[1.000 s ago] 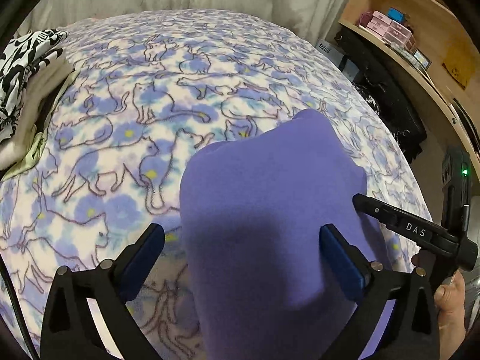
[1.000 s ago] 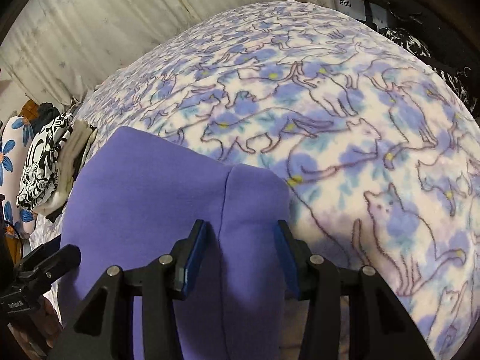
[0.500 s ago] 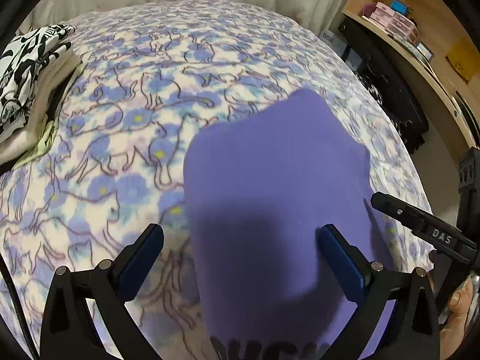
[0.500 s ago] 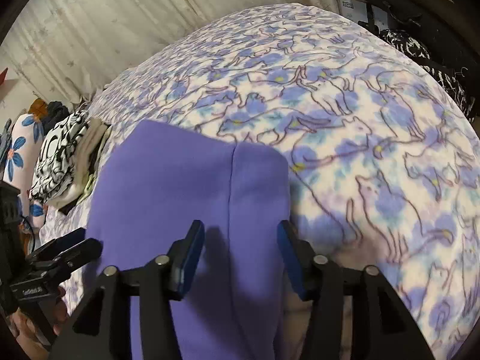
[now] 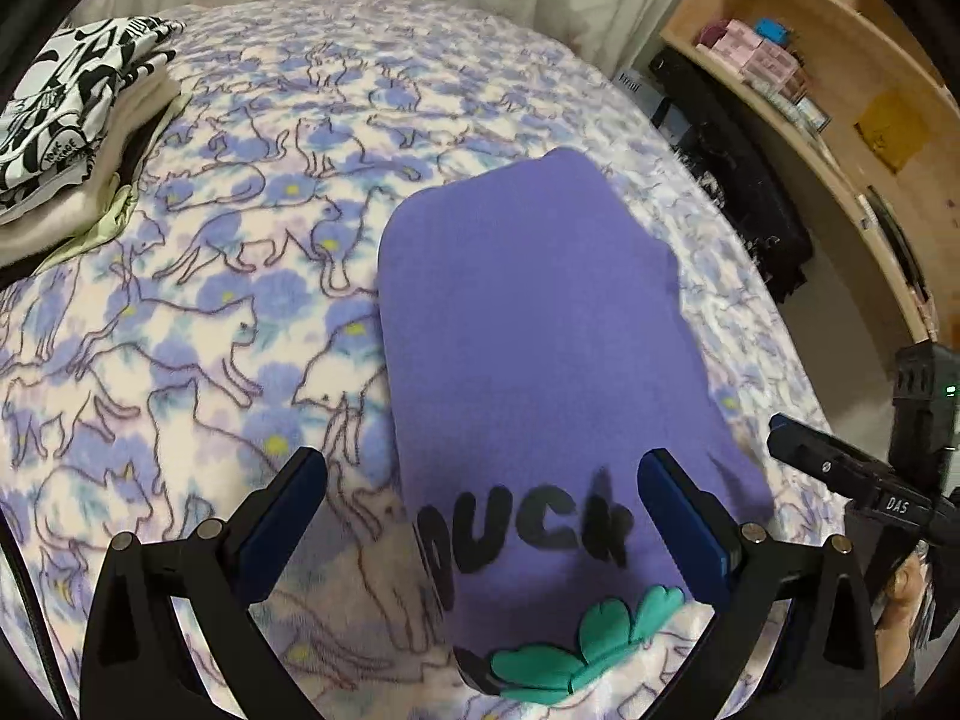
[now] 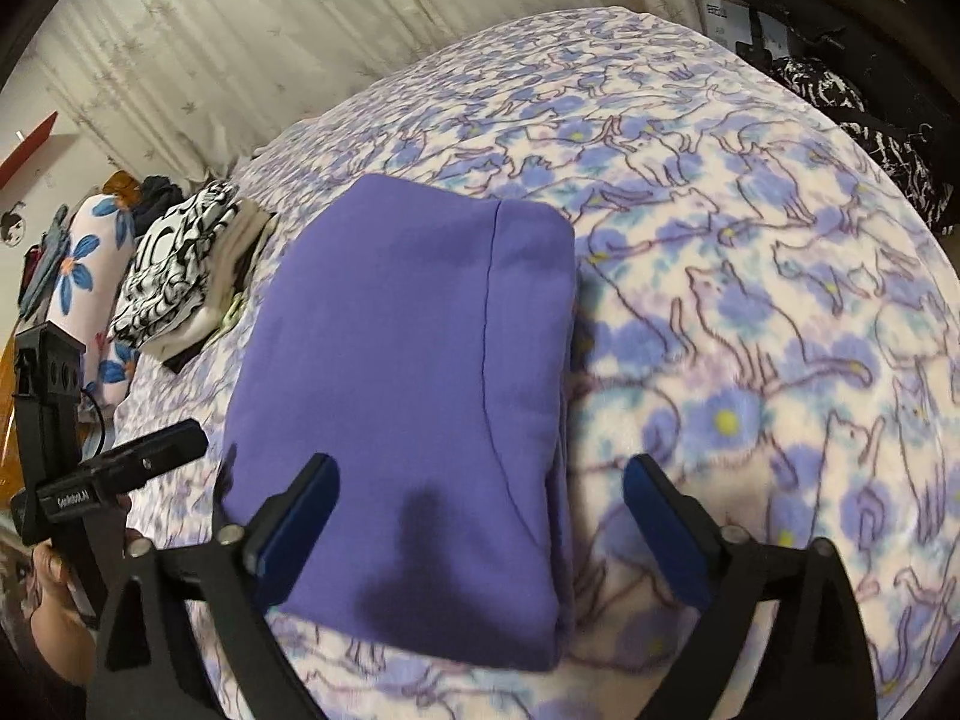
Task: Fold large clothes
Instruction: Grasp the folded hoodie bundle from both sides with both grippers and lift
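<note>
The folded purple sweatshirt [image 5: 534, 354] lies flat on the cat-print bed blanket [image 5: 240, 276]. The left hand-held gripper [image 5: 483, 516] is spread wide, clear of it. The right hand-held gripper [image 6: 480, 504] is opening, touching nothing. Folded clothes [image 5: 72, 138] sit stacked at ten o'clock.

light: dim, soft indoor | shadows: faint | blur: slight | edges: fisheye-bent, dark corners

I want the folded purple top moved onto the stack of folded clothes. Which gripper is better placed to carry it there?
Left, probably. The stack of folded clothes lies on the left gripper's side, and the purple top sits between its open jaws. The right gripper, its jaws opening, only straddles the top's right edge.
</note>
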A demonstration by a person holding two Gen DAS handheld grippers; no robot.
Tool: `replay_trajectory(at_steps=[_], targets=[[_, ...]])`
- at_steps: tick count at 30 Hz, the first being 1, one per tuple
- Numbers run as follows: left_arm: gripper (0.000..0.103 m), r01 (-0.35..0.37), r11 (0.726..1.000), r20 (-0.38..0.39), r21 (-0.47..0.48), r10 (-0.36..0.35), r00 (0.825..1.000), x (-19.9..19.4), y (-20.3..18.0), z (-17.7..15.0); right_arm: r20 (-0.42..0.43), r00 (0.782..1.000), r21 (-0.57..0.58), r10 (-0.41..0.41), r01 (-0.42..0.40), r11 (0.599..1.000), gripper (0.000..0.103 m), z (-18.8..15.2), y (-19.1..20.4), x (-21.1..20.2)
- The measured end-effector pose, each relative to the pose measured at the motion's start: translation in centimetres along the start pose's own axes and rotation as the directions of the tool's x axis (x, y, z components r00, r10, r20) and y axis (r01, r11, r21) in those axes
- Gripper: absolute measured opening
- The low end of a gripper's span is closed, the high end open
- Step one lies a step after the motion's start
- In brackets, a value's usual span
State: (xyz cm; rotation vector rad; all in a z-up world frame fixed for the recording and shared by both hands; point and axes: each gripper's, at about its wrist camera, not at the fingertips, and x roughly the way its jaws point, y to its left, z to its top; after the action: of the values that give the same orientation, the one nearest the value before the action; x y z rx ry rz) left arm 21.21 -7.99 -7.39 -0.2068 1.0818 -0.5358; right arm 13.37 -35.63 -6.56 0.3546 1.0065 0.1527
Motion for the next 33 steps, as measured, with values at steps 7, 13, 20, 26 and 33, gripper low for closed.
replay_trajectory(at_steps=[7,13,20,26,33], targets=[[0.103,0.074,0.997,-0.024,-0.028,-0.075,0.997,0.1,0.5,-0.1,-0.023,1.000,0.012,0.011,-0.011,1.000,0.103,0.1,-1.6,0.6],[0.103,0.071,0.994,-0.101,-0.083,-0.079,0.992,2.6,1.6,-0.1,-0.083,0.993,0.085,0.082,-0.075,0.993,0.103,0.9,-3.5,3.0],[0.103,0.141,0.984,-0.142,-0.113,-0.157,0.977,4.9,2.2,-0.1,-0.156,0.974,0.100,0.166,-0.152,0.983,0.103,2.0,-4.6,6.6],[0.103,0.226,0.961,-0.163,-0.162,-0.252,0.954,6.6,2.8,-0.4,-0.256,0.939,0.111,0.231,-0.208,0.972,0.103,1.4,-4.5,9.7],[0.103,0.263,0.951,-0.173,-0.163,-0.290,0.941,8.1,2.5,-0.7,-0.263,0.920,0.122,0.291,-0.267,0.956,0.103,1.4,-4.4,11.0]])
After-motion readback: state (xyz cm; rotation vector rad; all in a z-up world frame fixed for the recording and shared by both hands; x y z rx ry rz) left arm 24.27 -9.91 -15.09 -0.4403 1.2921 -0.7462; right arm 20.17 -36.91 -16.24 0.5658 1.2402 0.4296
